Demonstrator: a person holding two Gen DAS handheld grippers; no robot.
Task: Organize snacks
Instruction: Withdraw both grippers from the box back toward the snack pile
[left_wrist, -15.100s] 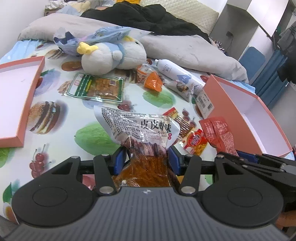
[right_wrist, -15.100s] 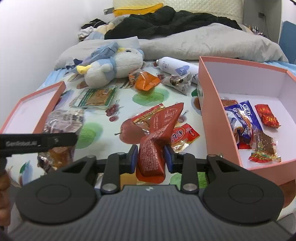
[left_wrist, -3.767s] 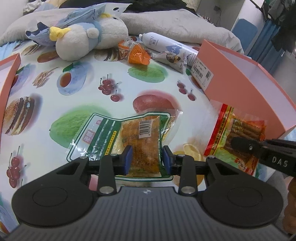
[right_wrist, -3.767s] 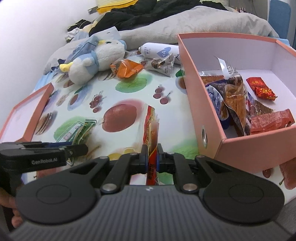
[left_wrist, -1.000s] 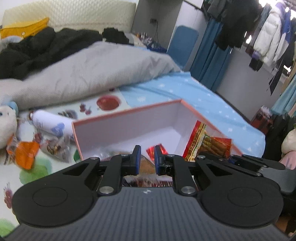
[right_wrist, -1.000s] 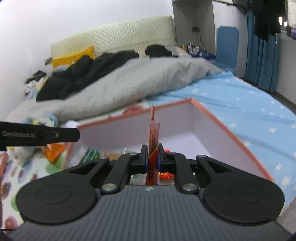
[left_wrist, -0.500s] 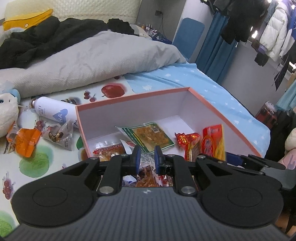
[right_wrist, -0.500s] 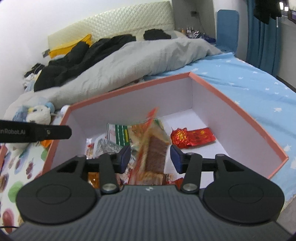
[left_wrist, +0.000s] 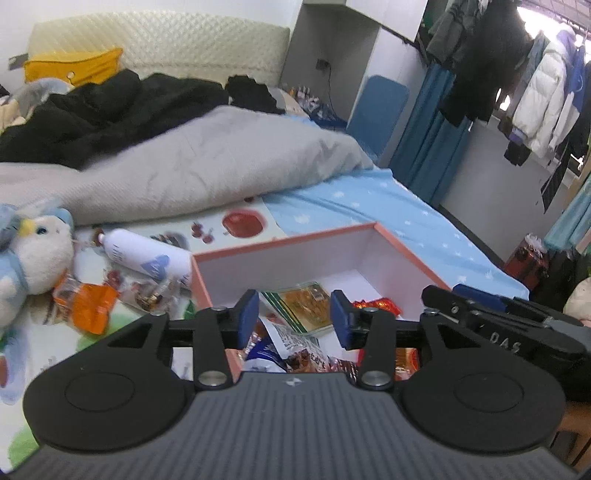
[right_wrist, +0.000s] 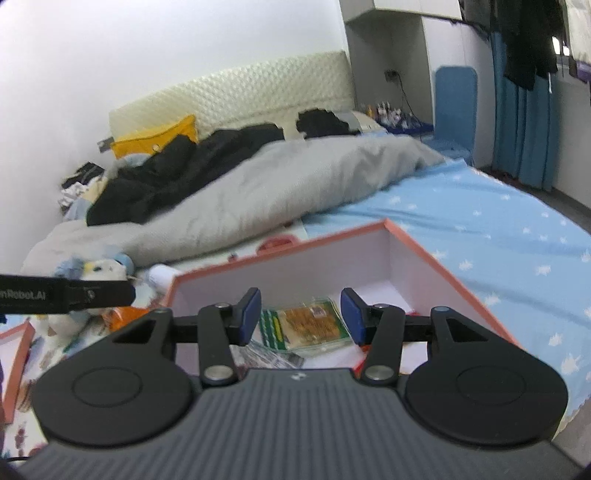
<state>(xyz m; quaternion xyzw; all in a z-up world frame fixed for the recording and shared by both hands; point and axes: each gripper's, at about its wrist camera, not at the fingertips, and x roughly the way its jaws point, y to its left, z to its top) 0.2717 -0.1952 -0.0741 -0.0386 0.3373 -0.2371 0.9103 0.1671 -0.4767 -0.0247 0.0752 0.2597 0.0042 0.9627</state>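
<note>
The orange-rimmed white box (left_wrist: 295, 242) (right_wrist: 280, 254) stands on the bed and holds several snack packets. A green-edged packet (left_wrist: 303, 306) (right_wrist: 303, 325) lies flat on the box floor, with a red foil packet (left_wrist: 376, 304) to its right and a blue-and-white bag (left_wrist: 277, 343) nearer the camera. My left gripper (left_wrist: 294, 315) hangs above the box's near side; its jaws are opening and hold nothing. My right gripper (right_wrist: 301, 314) is open and empty over the same box. Its black fingers (left_wrist: 480, 321) show at the right of the left wrist view.
Left of the box lie a white bottle (left_wrist: 147, 254), a clear candy packet (left_wrist: 151, 291), an orange packet (left_wrist: 85, 302) and a plush bird (left_wrist: 33, 251). A grey duvet (left_wrist: 184, 170) lies behind. The box lid (right_wrist: 14, 354) sits at far left.
The right gripper let go of the red-and-yellow stick packet into the box and opened. The left jaws widened. Both grippers rose, so the box sits lower in both views.
</note>
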